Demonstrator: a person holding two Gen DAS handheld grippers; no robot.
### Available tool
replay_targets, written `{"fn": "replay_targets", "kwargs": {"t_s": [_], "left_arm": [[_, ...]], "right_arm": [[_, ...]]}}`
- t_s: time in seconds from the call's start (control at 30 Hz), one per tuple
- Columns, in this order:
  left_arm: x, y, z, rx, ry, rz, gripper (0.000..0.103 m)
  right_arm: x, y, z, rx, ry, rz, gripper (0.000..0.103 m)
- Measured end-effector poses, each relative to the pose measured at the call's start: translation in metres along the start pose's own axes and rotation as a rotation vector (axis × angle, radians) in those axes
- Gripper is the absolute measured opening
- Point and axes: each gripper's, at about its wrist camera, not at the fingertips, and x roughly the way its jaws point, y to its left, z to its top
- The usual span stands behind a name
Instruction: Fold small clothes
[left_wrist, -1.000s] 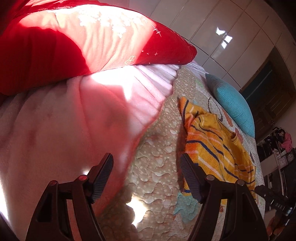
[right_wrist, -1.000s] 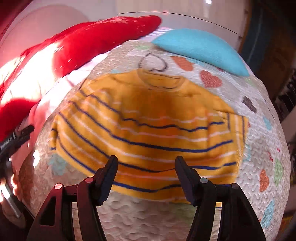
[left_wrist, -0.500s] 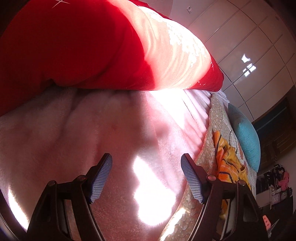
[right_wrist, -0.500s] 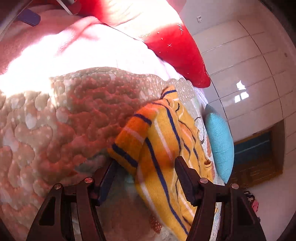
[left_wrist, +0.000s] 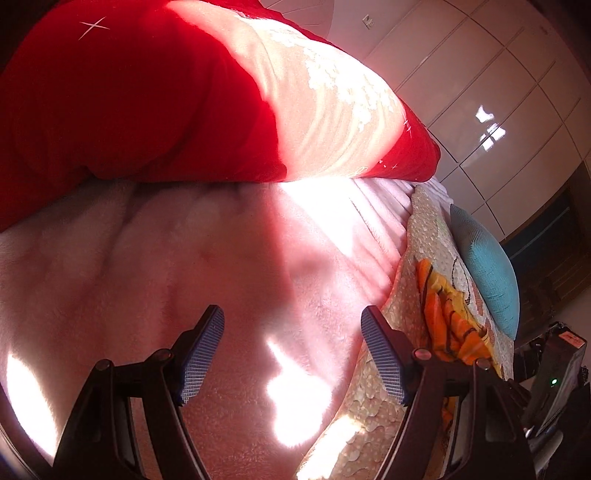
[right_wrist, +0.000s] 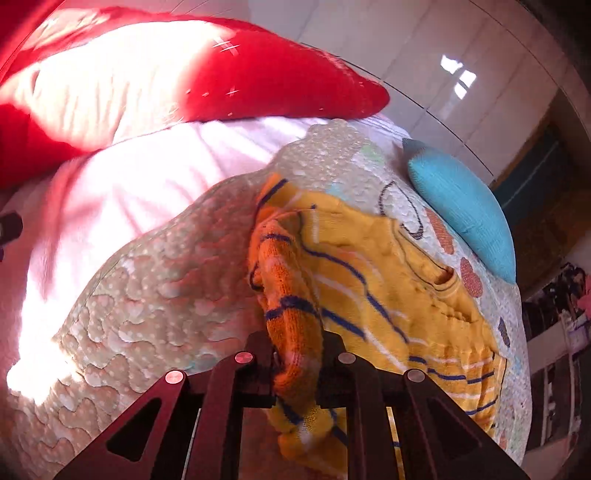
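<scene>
A yellow sweater (right_wrist: 388, 288) with blue and white stripes lies spread on a quilted bedcover (right_wrist: 166, 288). My right gripper (right_wrist: 297, 343) is closing on its near left part, an orange-lit bunched fold. The pads press on that fold from both sides. In the left wrist view the sweater (left_wrist: 443, 321) shows only as a strip at the far right. My left gripper (left_wrist: 291, 317) is open over a pink fleece blanket (left_wrist: 184, 258), well left of the sweater, with nothing between its fingers.
A big red and cream pillow (left_wrist: 147, 92) lies behind the blanket. A turquoise cushion (right_wrist: 461, 206) rests at the quilt's far edge, just past the sweater's collar. Glossy cupboard doors (right_wrist: 461, 55) stand behind the bed. Bright sun patches fall on the blanket.
My right gripper has swung to the sweater's left side and shut on a fold of it. My left gripper has moved off the quilt to over the pink blanket, still open.
</scene>
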Motion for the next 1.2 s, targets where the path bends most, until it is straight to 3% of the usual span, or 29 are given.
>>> {"fn": "replay_targets", "kwargs": {"t_s": [0.13, 0.2, 0.3, 0.4, 0.5, 0.57, 0.7, 0.83, 0.93, 1.03, 1.13, 1.2], "left_arm": [[0.003, -0.017, -0.007, 0.038, 0.008, -0.007, 0.075], [0.005, -0.026, -0.011, 0.063, 0.017, -0.01, 0.076], [0.009, -0.039, -0.019, 0.097, 0.034, -0.023, 0.076], [0.012, -0.054, -0.027, 0.136, 0.041, -0.023, 0.076], [0.012, -0.069, -0.034, 0.172, 0.037, -0.034, 0.076], [0.012, -0.08, -0.041, 0.205, 0.035, -0.043, 0.076], [0.013, -0.1, -0.057, 0.276, 0.045, -0.055, 0.076], [0.013, -0.116, -0.069, 0.335, 0.055, -0.071, 0.076], [0.012, -0.125, -0.077, 0.371, 0.053, -0.075, 0.076], [0.014, -0.131, -0.084, 0.395, 0.065, -0.08, 0.076], [0.016, -0.136, -0.09, 0.41, 0.086, -0.087, 0.076], [0.016, -0.138, -0.093, 0.422, 0.086, -0.086, 0.076]], "right_arm": [[-0.022, -0.128, -0.016, 0.308, -0.031, 0.012, 0.012], [-0.032, -0.188, -0.046, 0.441, -0.028, -0.024, 0.012], [-0.025, -0.263, -0.1, 0.619, 0.035, -0.071, 0.01], [-0.007, -0.305, -0.16, 0.769, 0.138, -0.069, 0.01], [0.009, -0.316, -0.201, 0.846, 0.198, 0.01, 0.01], [0.006, -0.316, -0.211, 0.866, 0.164, 0.058, 0.018], [-0.016, -0.32, -0.204, 0.835, 0.102, 0.047, 0.037], [-0.048, -0.323, -0.187, 0.789, 0.002, -0.014, 0.039], [-0.059, -0.317, -0.169, 0.755, -0.052, 0.036, 0.039], [-0.044, -0.302, -0.157, 0.733, -0.016, 0.17, 0.038], [-0.017, -0.294, -0.164, 0.759, 0.063, 0.24, 0.038], [0.006, -0.3, -0.176, 0.778, 0.172, 0.14, 0.035]]}}
